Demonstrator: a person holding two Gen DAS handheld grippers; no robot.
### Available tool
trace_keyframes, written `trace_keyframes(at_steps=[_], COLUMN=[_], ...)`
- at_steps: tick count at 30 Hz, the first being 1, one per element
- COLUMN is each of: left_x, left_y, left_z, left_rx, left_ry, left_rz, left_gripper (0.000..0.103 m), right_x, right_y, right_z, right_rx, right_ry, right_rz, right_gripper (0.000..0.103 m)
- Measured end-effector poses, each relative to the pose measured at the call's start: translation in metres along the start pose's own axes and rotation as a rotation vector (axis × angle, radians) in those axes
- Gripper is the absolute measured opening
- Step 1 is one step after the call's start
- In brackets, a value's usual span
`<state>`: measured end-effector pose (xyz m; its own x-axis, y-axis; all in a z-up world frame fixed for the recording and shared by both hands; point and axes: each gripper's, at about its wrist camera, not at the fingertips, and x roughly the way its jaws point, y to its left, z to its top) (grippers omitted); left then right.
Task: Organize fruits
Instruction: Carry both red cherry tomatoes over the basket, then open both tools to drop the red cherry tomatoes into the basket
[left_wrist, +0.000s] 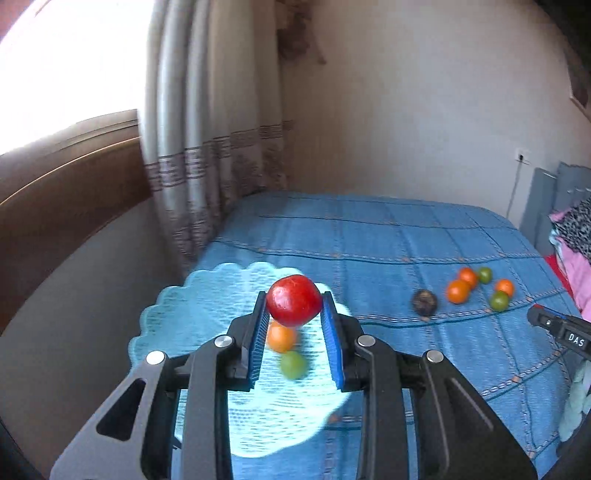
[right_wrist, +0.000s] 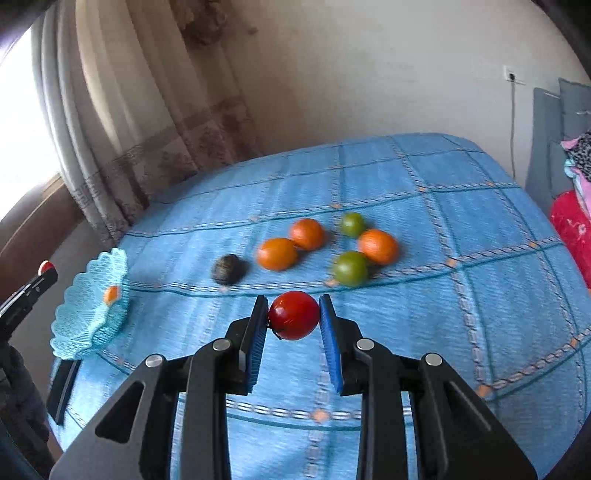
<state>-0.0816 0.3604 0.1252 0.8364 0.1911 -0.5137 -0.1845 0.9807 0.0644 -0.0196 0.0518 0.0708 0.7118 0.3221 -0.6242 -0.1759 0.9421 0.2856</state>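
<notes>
Above the basket (left_wrist: 177, 306), left hand-held gripper (left_wrist: 295, 306) grips a red fruit (left_wrist: 293, 300)

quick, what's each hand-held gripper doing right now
Left hand-held gripper: shut on a red fruit above the blue basket.
Right hand-held gripper: shut on another red fruit.

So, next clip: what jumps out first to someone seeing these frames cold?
Each pair of tongs grips a glossy red round fruit: the left tongs hold theirs above the scalloped light-blue plastic basket, the right tongs hold another over the blue checked bedspread. Beyond them, three oranges, two green fruits and a dark wrinkled one lie clustered on the bedspread.
</notes>
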Motion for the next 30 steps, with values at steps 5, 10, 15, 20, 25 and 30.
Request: trace_keyframes(at_steps=[5, 10, 15, 20, 25, 30], left_x=[0.001, -0.003, -0.017, -0.034, -0.052, -0.065], left_y=[0.029, 0.046, 0.065, 0.086, 0.098, 0.104], left_z=[0.004, 0.009, 0.016, 0.022, 0.027, 0.030], left_rx=[-0.059, -0.110, -0.162, -0.225, -0.251, -0.243], left_ry=[0.006, 0.000, -0.037, -0.088, -0.145, -0.191], left_rz=[-0.012, -0.030, -0.031, -0.013, 0.043, 0.081], left_gripper=[0.029, 0.073, 0.082, 0.097, 0.100, 0.100], right_x=[0.002, 0.000, 0.001, 0.006, 0.016, 0.040], right_y=[0.048, 0.098, 0.151, 0.197, 0.237, 0.268], right_z=[0.010, 0.018, 0.019, 0.008, -0.001, -0.012], right_rx=[-0.071, -0.139, -0.215, -0.278, -0.328, -0.339], right_ry=[-0.002, -0.006, 0.001, 0.037, 0.064, 0.138], right_rz=[0.049, 0.109, 0.180, 0.242, 0.281, 0.321], right_gripper=[0.029, 0.029, 0.029, 0.029, 0.029, 0.029])
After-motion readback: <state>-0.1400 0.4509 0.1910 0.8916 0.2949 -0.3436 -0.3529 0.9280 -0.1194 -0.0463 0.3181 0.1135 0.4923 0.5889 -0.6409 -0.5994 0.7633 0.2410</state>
